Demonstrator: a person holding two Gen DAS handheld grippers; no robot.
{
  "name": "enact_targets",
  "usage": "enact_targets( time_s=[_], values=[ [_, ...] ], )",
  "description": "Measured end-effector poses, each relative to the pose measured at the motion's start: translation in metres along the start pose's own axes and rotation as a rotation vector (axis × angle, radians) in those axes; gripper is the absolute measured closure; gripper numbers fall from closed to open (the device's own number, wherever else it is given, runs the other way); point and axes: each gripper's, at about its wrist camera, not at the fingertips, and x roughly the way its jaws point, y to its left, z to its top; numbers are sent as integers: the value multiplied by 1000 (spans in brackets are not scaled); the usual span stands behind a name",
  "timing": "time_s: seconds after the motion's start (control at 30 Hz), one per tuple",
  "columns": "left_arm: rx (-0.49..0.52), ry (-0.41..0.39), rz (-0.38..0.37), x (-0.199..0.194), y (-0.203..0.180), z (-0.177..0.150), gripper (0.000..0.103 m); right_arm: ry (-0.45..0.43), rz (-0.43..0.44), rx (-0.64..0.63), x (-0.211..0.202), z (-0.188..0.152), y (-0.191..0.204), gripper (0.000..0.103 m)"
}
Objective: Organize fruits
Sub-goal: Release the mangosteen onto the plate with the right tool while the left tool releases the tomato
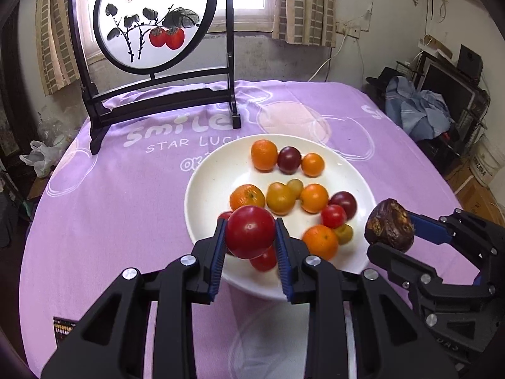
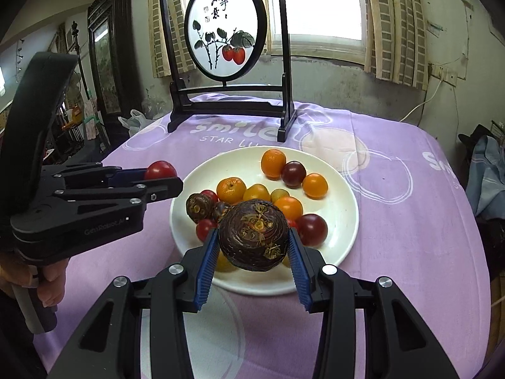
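The left gripper (image 1: 251,237) is clamped on a round, glossy red tomato (image 1: 250,231); both blue ribbed pads press against its sides, and the tomato is held clear above the near rim of the plate. In the right wrist view the same gripper (image 2: 164,178) enters from the left, with the tomato (image 2: 160,170) showing at its tips and a person's hand (image 2: 47,284) wrapped around the handle below.

The right gripper (image 2: 254,240) is clamped on a dark brown, round, flattened water chestnut with ringed skin and yellowish dry scraps on it (image 2: 254,235). Its blue pads grip the chestnut on both sides, above the near edge of the plate. In the left wrist view this gripper (image 1: 394,232) reaches in from the right, carrying the chestnut (image 1: 389,225) just outside the plate's right rim.

Below both grippers sits a shallow white round ceramic plate (image 2: 341,195). It holds small orange mandarins (image 2: 273,163), dark purple cherry tomatoes (image 2: 293,174), red cherry tomatoes (image 2: 205,230), yellow-green ones (image 2: 279,194) and another brown water chestnut (image 2: 199,207) at its left side.

The plate rests on a lilac printed tablecloth (image 2: 394,237) covering the table. Behind the plate stands a black wooden frame with a round painted screen showing two red fruits (image 2: 225,34). A curtained window (image 2: 318,6) lies beyond it.
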Motion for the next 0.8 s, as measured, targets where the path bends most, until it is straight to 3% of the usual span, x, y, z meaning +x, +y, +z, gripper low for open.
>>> enact_targets(
  time_s=[0.47,0.53,0.57,0.6,0.67,0.8],
  values=[
    [-44,77,6,63,10,15,74,33,21,-5,62,14,-1,58],
    [-49,86,17,68,10,16,61,44,51,38,69,14,-8,57],
    [-56,80,32,68,11,17,42,37,63,57,69,13,-11,57],
    [-65,54,66,65,12,17,32,31,63,70,69,13,-14,54],
    [-65,14,72,58,15,16,28,21,64,88,66,13,-18,52],
    [-52,9,66,47,16,10,28,23,56,81,55,8,-18,52]
  ],
)
